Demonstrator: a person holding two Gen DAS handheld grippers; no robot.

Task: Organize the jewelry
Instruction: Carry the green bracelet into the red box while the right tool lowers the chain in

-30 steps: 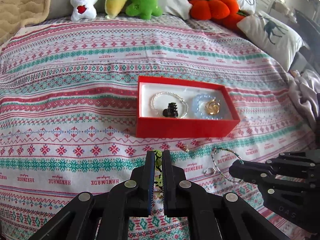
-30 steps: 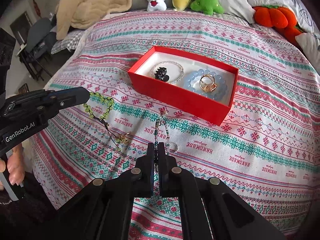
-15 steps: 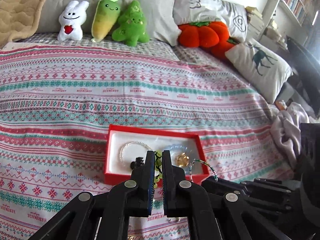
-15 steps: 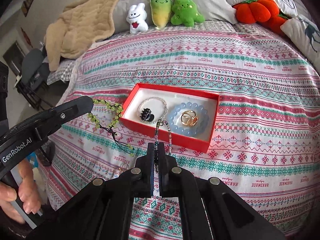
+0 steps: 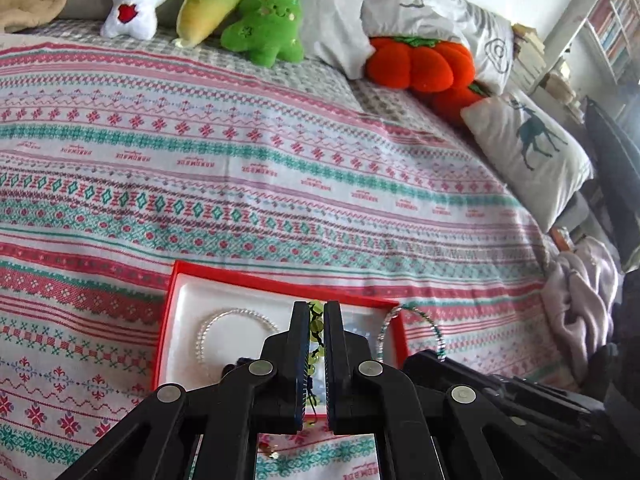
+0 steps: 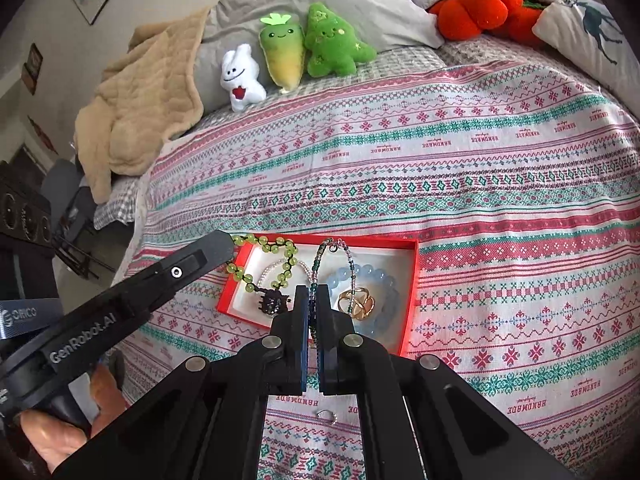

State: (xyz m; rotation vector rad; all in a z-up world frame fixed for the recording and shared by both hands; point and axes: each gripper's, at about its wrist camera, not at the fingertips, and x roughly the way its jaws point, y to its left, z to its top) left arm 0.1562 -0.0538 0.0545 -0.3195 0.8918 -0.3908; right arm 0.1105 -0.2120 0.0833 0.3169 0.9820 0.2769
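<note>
A red jewelry box (image 6: pixel 414 280) with a white lining sits on the patterned bedspread; it also shows in the left wrist view (image 5: pixel 170 308). Inside lie a white bead bracelet (image 5: pixel 224 320), a black hair claw (image 6: pixel 274 302), a pale blue bead bracelet (image 6: pixel 384 280) and a gold ring (image 6: pixel 356 304). My left gripper (image 5: pixel 316 320) is shut on a green bead bracelet (image 6: pixel 272 264), which hangs over the box's left part. My right gripper (image 6: pixel 314 300) is shut on a thin teal-and-silver bead bracelet (image 6: pixel 334 252), held over the box's middle; this bracelet shows in the left wrist view (image 5: pixel 416 320) too.
A small silver ring (image 6: pixel 328 416) lies on the bedspread in front of the box. Plush toys (image 6: pixel 296 52), an orange pumpkin cushion (image 6: pixel 476 8) and pillows line the back. A beige blanket (image 6: pixel 136 108) lies at the back left. The bed edge drops off at left.
Both grippers have lifted their bracelets off the bedspread and moved forward, from in front of the box to over it. The green bracelet now hangs above the box's left side.
</note>
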